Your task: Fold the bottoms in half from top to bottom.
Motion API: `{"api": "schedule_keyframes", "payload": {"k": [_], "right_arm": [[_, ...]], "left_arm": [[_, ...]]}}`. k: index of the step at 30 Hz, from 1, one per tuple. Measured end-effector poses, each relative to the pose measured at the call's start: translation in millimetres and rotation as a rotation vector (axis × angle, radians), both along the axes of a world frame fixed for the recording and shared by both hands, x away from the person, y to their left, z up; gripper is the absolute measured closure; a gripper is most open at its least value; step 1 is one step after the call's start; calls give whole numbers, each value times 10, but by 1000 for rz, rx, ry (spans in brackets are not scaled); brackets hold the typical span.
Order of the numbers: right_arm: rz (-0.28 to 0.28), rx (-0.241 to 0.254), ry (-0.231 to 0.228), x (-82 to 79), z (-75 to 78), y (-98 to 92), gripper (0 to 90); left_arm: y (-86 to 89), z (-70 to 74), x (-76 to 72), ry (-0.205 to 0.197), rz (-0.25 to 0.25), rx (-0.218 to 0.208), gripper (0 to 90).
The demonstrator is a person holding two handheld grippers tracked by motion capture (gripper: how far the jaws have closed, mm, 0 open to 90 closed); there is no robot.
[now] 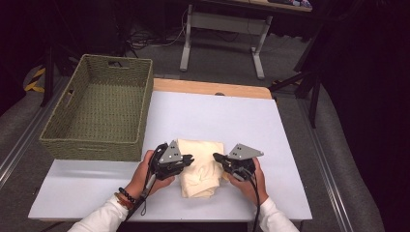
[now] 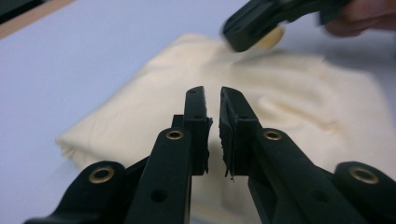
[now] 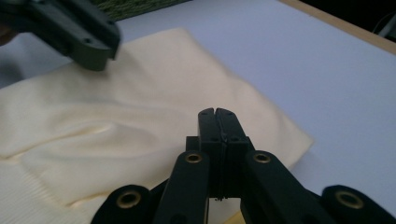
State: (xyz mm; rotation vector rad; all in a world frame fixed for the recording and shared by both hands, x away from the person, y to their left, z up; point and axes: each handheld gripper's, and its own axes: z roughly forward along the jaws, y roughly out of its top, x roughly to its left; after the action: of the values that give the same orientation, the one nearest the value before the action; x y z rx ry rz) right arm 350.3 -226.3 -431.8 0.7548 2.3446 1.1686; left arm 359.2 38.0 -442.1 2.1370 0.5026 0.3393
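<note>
left gripper (image 2: 213,100) slightly parted, empty, over cream cloth (image 2: 140,107)

Folded cream cloth (image 1: 200,166) (rumpled) on table

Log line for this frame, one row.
cloth: folded, on table | left gripper: slightly open, empty | right gripper: shut, empty | basket: empty

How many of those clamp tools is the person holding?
2. The left hand-held gripper is at the folded cream cloth's left edge, the right hand-held gripper at its right edge.
</note>
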Motion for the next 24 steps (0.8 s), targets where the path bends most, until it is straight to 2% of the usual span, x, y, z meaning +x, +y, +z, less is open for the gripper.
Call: {"api": "schedule_keyframes", "payload": {"k": [3,5,8,10,17,20,22,23,24], "right_arm": [[10,-43,15,-112,-103,-17,897],[5,-67,12,-151,-148,-47,895],[-7,-68,21,-175,-189,-97,895],[-13,-73,21,-183,-204,-109,884],[-50,-8,-15,-167,-118,-198,732],[-73,19,-19,-156,-90,-243,635],[-78,24,-21,-155,-79,-254,617],[-83,28,-28,-156,-67,-264,582],[-94,45,-31,-161,-49,-269,510]], "left_arm": [[51,-114,38,39,7,27,818],[69,-148,44,54,2,23,820],[74,-151,41,58,0,19,821],[66,-130,24,42,11,16,816],[154,11,-36,20,24,-28,731],[191,61,-72,7,37,-33,662],[206,75,-86,-4,44,-34,636],[218,80,-99,-16,54,-34,599],[235,85,-112,-25,62,-31,528]]}}
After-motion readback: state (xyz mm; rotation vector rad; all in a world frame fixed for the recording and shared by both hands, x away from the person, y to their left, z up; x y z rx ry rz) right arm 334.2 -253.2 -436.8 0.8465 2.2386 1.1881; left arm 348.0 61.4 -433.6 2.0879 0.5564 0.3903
